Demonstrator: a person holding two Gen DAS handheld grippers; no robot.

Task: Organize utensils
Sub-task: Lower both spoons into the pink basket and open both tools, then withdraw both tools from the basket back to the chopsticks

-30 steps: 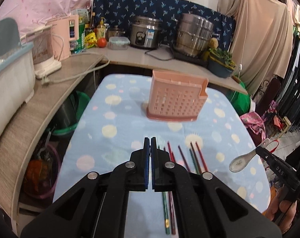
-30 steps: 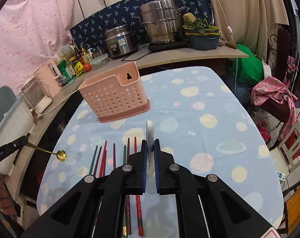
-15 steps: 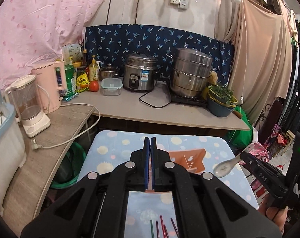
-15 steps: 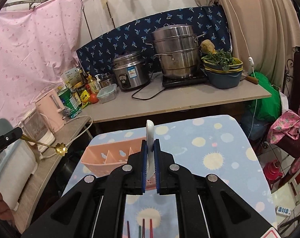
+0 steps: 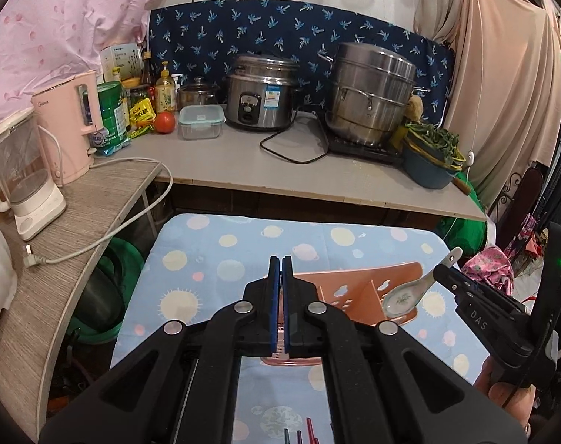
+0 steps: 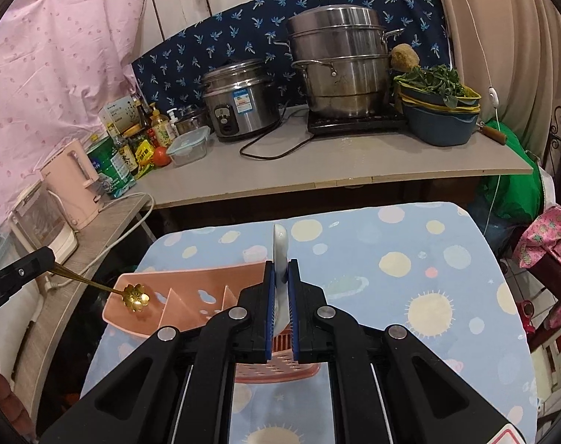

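Note:
A pink perforated utensil basket point(image 5: 358, 288) point(image 6: 191, 292) with dividers stands on the dotted blue table. My left gripper point(image 5: 280, 270) is shut on a thin gold spoon; its flower bowl point(image 6: 136, 297) hangs over the basket's left compartment in the right wrist view. My right gripper point(image 6: 281, 277) is shut on a white ceramic spoon point(image 6: 280, 255); in the left wrist view its bowl point(image 5: 400, 299) hangs over the basket's right end. Tips of coloured chopsticks point(image 5: 310, 431) lie on the table near me.
A counter point(image 5: 243, 162) behind the table carries a rice cooker point(image 5: 260, 96), a steel steamer pot point(image 5: 371, 92), a blue bowl of greens point(image 5: 430, 159), a pink kettle point(image 5: 67, 129), a blender and a loose power cord point(image 5: 106, 233).
Both grippers rose from low over the chopsticks and moved forward. Both spoons now hang over the basket, which appears directly below them.

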